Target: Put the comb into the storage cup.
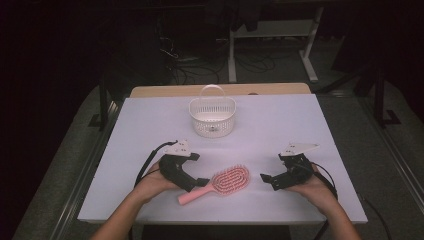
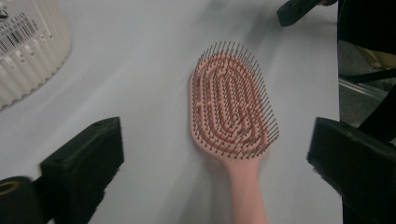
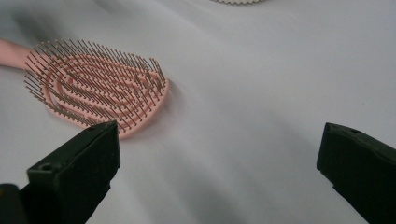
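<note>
A pink hairbrush (image 1: pixel 221 183) is seen lying bristles-up on the white tabletop (image 1: pixel 150 125), near the front edge and between the two grippers, with its handle pointing to the near left and its head toward the right. The left gripper (image 1: pixel 202 182) is held just at the handle, its fingers (image 2: pixel 84 158) spread wide on either side of the handle with nothing gripped, while the right gripper (image 1: pixel 266 179) is held a little apart to the right of the brush head, its fingers (image 3: pixel 79 163) likewise wide open and empty. A white basket (image 1: pixel 212 117) with a handle is set farther back at the middle of the tabletop.
</note>
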### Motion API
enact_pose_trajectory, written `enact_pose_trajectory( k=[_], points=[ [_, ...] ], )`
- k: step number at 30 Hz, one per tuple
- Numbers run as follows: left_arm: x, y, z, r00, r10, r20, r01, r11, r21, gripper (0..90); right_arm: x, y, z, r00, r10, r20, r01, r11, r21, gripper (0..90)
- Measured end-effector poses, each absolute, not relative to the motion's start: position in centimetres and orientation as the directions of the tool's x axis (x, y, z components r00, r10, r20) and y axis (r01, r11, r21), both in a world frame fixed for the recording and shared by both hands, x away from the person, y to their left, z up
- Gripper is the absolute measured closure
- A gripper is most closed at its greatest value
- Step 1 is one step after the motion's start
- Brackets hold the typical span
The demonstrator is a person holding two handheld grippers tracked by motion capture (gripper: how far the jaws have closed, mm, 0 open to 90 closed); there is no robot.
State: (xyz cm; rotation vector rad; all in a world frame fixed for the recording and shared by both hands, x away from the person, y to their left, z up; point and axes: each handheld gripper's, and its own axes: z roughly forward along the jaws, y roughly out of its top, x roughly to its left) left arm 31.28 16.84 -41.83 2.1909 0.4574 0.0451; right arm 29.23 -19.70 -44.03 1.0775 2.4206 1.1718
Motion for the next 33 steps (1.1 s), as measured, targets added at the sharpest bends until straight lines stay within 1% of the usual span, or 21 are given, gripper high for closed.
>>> enact_pose_trajectory(
  k=[5, 8, 12, 14, 20, 21, 22, 26, 27, 33],
  points=[
    [31.0, 16.6, -42.2, 0.931, 0.346, -0.12, 0.312, -0.578, 0.754, 7.1, 29.2, -19.6, -44.1, -0.699, 0.708, 0.096, 0.515, 0.407, 0.754, 0.0],
    [30.8, 16.5, -42.4, 0.932, 0.342, -0.119, 0.312, -0.592, 0.743, 13.3, 29.3, -19.6, -44.1, -0.698, 0.71, 0.097, 0.517, 0.406, 0.753, 0.0],
    [30.6, 16.3, -42.7, 0.932, 0.344, -0.115, 0.315, -0.61, 0.727, 17.1, 29.3, -19.5, -44.1, -0.7, 0.707, 0.099, 0.518, 0.408, 0.752, 0.0],
    [30.5, 16.1, -42.9, 0.933, 0.339, -0.12, 0.317, -0.618, 0.719, 21.7, 29.3, -19.5, -44.2, -0.7, 0.707, 0.1, 0.52, 0.408, 0.75, 0.0],
    [30.3, 15.7, -43.4, 0.934, 0.336, -0.119, 0.319, -0.64, 0.699, 28.6, 29.3, -19.5, -44.2, -0.7, 0.707, 0.101, 0.523, 0.411, 0.747, 0.0],
    [30.3, 15.6, -43.5, 0.934, 0.336, -0.123, 0.322, -0.641, 0.696, 28.6, 29.3, -19.5, -44.2, -0.7, 0.707, 0.101, 0.523, 0.411, 0.747, 0.0],
    [30.2, 15.4, -43.6, 0.935, 0.331, -0.129, 0.324, -0.648, 0.689, 32.2, 29.3, -19.5, -44.2, -0.701, 0.707, 0.101, 0.522, 0.412, 0.747, 0.0],
    [30.1, 15.2, -43.8, 0.936, 0.33, -0.124, 0.323, -0.66, 0.679, 33.9, 29.3, -19.5, -44.2, -0.7, 0.707, 0.101, 0.524, 0.412, 0.746, 0.0],
    [30.1, 15.1, -43.8, 0.936, 0.329, -0.122, 0.322, -0.666, 0.673, 35.9, 29.3, -19.5, -44.2, -0.701, 0.706, 0.101, 0.523, 0.412, 0.746, 0.0],
    [29.9, 14.7, -44.3, 0.94, 0.319, -0.121, 0.319, -0.697, 0.642, 40.9, 29.3, -19.5, -44.2, -0.697, 0.71, 0.105, 0.528, 0.408, 0.745, 0.0]
  ],
)
